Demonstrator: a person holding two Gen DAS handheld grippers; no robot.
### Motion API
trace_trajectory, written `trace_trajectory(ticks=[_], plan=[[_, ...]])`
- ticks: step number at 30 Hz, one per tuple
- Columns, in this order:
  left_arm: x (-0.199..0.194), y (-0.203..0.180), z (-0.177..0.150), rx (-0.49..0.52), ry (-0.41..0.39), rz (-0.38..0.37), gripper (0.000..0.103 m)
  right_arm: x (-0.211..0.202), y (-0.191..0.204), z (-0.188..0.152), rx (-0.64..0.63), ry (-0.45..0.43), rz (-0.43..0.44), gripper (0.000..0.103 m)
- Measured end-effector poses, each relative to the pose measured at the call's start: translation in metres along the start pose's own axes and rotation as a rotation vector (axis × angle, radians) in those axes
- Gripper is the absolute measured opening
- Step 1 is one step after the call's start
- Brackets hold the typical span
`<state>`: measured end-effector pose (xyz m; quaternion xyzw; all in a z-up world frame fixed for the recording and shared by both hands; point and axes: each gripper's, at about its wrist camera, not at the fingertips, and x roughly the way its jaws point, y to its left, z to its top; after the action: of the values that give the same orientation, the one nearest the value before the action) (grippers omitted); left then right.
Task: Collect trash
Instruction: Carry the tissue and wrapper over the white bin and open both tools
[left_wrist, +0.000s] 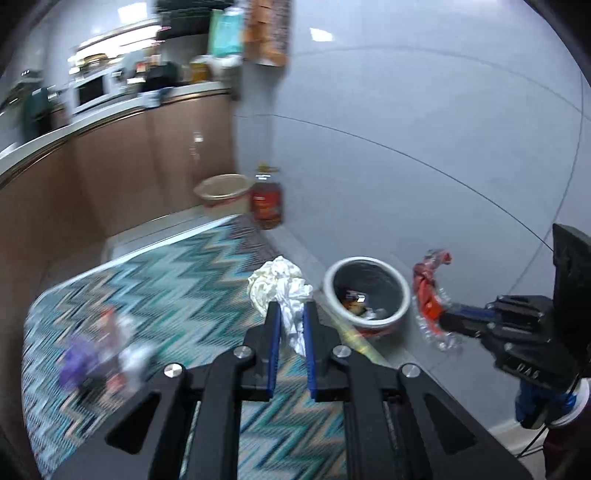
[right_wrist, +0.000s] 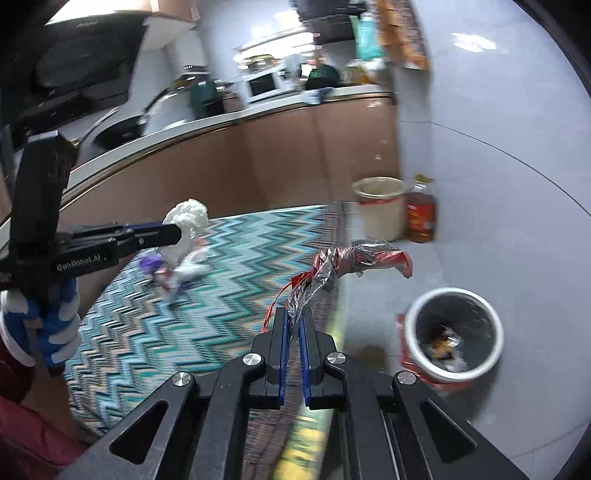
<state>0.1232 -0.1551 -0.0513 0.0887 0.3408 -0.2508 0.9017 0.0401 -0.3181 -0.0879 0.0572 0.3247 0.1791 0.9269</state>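
White crumpled tissue (left_wrist: 280, 284) is pinched between the left gripper (left_wrist: 291, 314) fingers, above the zigzag rug's (left_wrist: 166, 266) edge. Red foil wrapper (right_wrist: 347, 262) is clamped by the right gripper (right_wrist: 294, 321), near the floor's trash bin (right_wrist: 454, 332).

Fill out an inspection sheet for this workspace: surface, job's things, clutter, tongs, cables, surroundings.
Surface: grey tiled floor with a zigzag rug.
Job's things: white crumpled paper and red-and-clear wrapper, both held; trash bin on the floor, already holding scraps.
Clutter: blurred purple, white and red litter on the rug.
Tongs: left tongs shut on the paper; right tongs shut on the wrapper.
Cables: thin dark cable below the right gripper.
Surroundings: beige bucket and oil bottle by the wall; brown kitchen counter behind.
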Motion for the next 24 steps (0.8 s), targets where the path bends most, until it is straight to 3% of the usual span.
trace_trajectory(ticks=[6, 12, 17, 24], plan=[[0.089, -0.069, 0.043, 0.094, 0.100, -0.080, 0.011, 0.004, -0.072, 0.000, 0.082, 0.014, -0.090, 0.006], [0.183, -0.119, 0.063, 0.131, 0.198, -0.091, 0.011, 0.028, -0.143, 0.002, 0.146, 0.043, -0.151, 0.006], [0.256, -0.132, 0.071, 0.106, 0.285, -0.115, 0.012, 0.061, -0.193, 0.002, 0.194, 0.086, -0.181, 0.007], [0.323, -0.129, 0.077, 0.038, 0.338, -0.136, 0.014, 0.103, -0.246, -0.003, 0.239, 0.152, -0.208, 0.008]])
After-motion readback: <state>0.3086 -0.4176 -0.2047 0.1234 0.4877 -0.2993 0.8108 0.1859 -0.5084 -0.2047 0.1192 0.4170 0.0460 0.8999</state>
